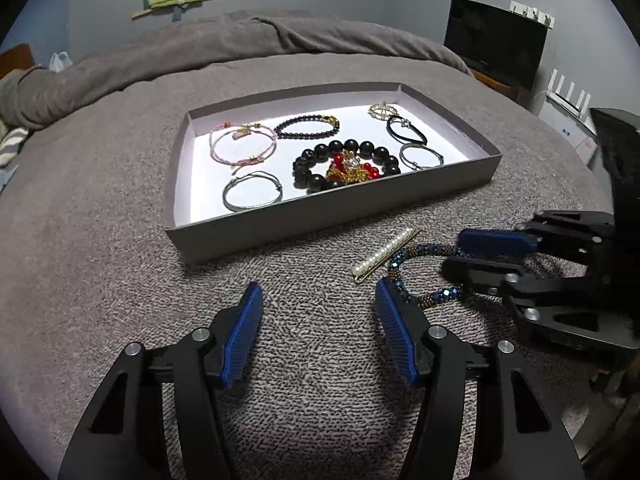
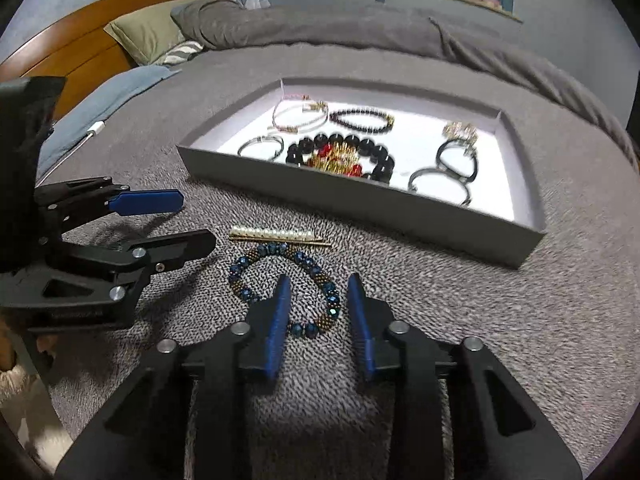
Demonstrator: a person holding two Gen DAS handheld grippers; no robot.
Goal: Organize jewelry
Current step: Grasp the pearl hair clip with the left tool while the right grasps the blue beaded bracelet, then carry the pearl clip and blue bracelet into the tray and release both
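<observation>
While straddling the blue beaded bracelet (image 2: pixel 316 280): right tool (image 2: pixel 318 284), pads apart.

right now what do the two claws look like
Both match: the left claw and right claw are matte black plastic linkages with triangular cut-outs and round silver pivot pins. Each finger carries a long, ribbed blue pad. No cables, markings or sleeves show.

Both your wrist cameras sit low, close over the bed (image 1: pixel 120 184), angled down; tray (image 1: pixel 280 228) at twelve o'clock, shared.
</observation>
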